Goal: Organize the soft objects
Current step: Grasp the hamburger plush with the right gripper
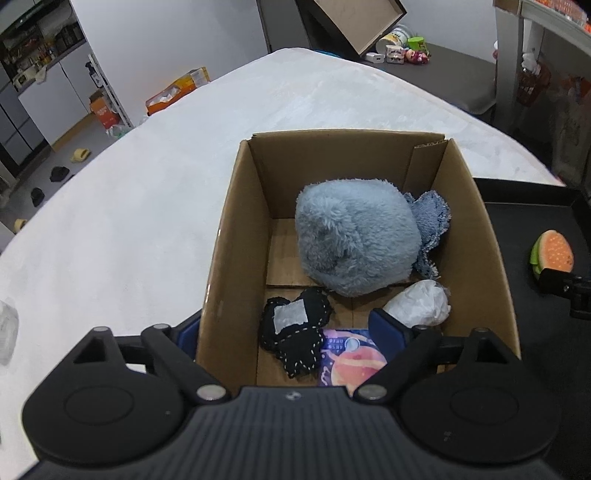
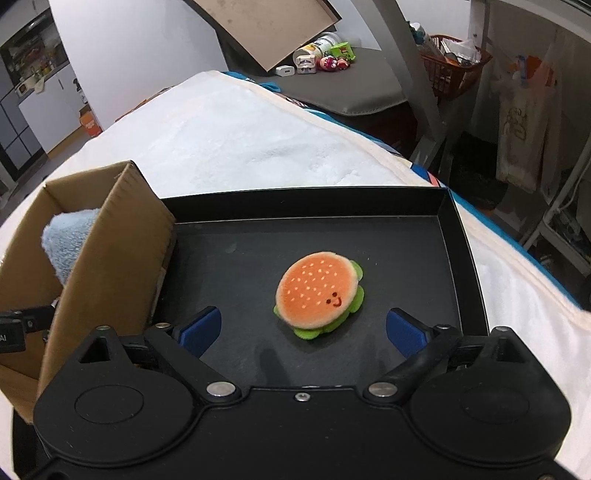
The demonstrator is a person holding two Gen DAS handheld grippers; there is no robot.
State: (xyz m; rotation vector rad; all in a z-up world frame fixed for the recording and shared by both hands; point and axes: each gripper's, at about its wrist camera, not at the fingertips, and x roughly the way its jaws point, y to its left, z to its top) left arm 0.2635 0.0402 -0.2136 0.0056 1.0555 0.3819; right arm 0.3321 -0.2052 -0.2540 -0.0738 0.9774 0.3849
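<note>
An open cardboard box (image 1: 236, 229) holds a fluffy blue plush (image 1: 354, 240), a denim piece (image 1: 432, 221), a black stitched plush (image 1: 295, 332), a white crumpled bundle (image 1: 421, 302) and a planet-print item (image 1: 351, 358). My left gripper (image 1: 288, 328) is open and straddles the box's near-left wall, one finger outside and one inside; the pads press on nothing. A burger plush (image 2: 319, 293) lies on a black tray (image 2: 458, 258) to the right of the box (image 2: 110, 258). My right gripper (image 2: 303, 330) is open just short of the burger, without touching it.
Box and tray rest on a white fuzzy cover (image 2: 240, 140). Behind it a grey surface carries small toys and a cup (image 2: 321, 55) under a tilted cardboard lid (image 2: 266, 26). An orange basket (image 2: 450, 62) and hanging bags stand at the right. Shoes lie on the floor at the left.
</note>
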